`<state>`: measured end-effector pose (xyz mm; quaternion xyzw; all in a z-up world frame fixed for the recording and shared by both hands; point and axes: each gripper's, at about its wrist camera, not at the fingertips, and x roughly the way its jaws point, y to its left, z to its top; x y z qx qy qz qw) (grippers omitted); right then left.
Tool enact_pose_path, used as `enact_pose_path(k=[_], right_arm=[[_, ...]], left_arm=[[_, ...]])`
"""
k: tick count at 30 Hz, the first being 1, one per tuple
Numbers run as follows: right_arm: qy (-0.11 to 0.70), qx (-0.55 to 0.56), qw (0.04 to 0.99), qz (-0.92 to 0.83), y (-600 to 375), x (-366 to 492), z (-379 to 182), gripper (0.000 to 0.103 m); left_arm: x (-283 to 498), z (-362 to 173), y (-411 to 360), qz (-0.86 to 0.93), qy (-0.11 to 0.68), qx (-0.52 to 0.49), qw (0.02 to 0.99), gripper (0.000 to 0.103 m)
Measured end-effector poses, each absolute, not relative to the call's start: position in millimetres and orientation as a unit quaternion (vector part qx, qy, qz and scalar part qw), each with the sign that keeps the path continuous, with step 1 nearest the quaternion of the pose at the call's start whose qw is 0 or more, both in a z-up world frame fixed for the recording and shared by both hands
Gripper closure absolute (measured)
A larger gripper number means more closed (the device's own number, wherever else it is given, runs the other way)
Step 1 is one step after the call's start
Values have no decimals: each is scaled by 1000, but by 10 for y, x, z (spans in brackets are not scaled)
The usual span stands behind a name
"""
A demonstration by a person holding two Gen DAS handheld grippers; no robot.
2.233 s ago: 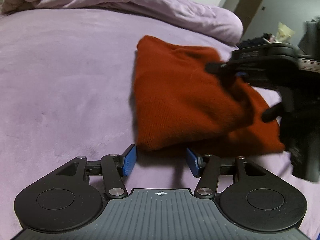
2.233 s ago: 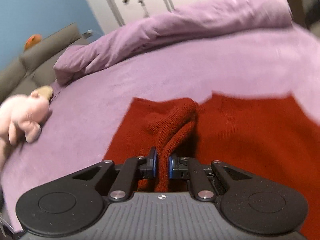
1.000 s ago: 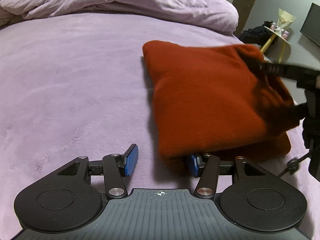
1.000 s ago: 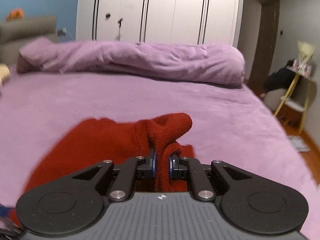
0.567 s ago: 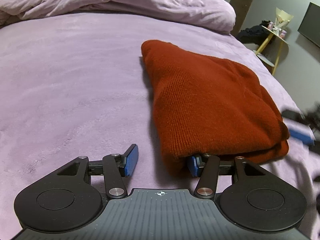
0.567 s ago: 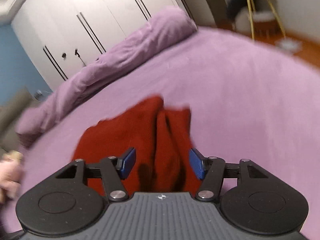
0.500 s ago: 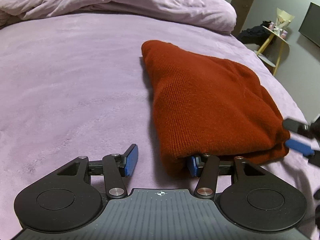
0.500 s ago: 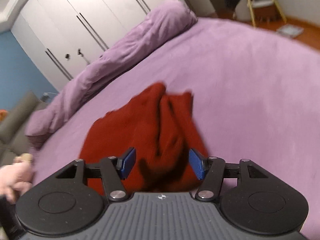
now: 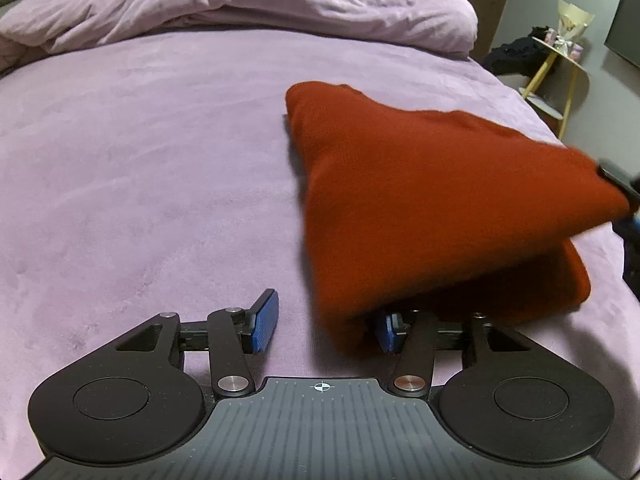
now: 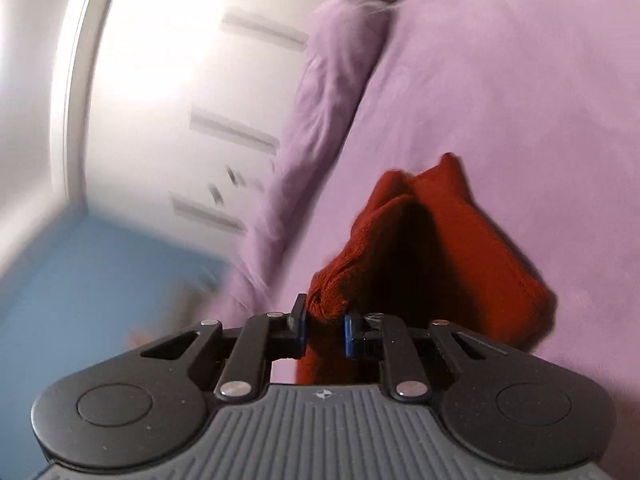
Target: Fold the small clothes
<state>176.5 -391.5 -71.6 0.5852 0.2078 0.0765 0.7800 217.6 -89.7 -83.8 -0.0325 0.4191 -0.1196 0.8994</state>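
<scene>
Having let go a moment earlier, my right tool (image 10: 324, 326) was closing on the red sweater's (image 9: 432, 200) corner again, lifting it for another fold while my left tool (image 9: 326, 326) stayed open.

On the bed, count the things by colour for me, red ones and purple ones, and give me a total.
Red: 1, the folded knit garment
Purple: 2, the bed cover and the bunched duvet at its far end
Total: 3
</scene>
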Motion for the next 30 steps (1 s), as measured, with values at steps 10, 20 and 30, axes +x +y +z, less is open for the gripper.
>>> enact_pose_path(k=[10,20,30], right_arm=[[321,346,881,-27,-3765,1890,-596,87],[293,262,919,-35,-3740,2195,-215,42],[306,208,929,-6,-3529,2674,-247,97]], left_arm=[[2175,-811,-760,-148,429,-45,890,45],[2209,-587,-112,-144,417,-101,892,45],[2657,-284,-527,-176,367,-109,907,40]])
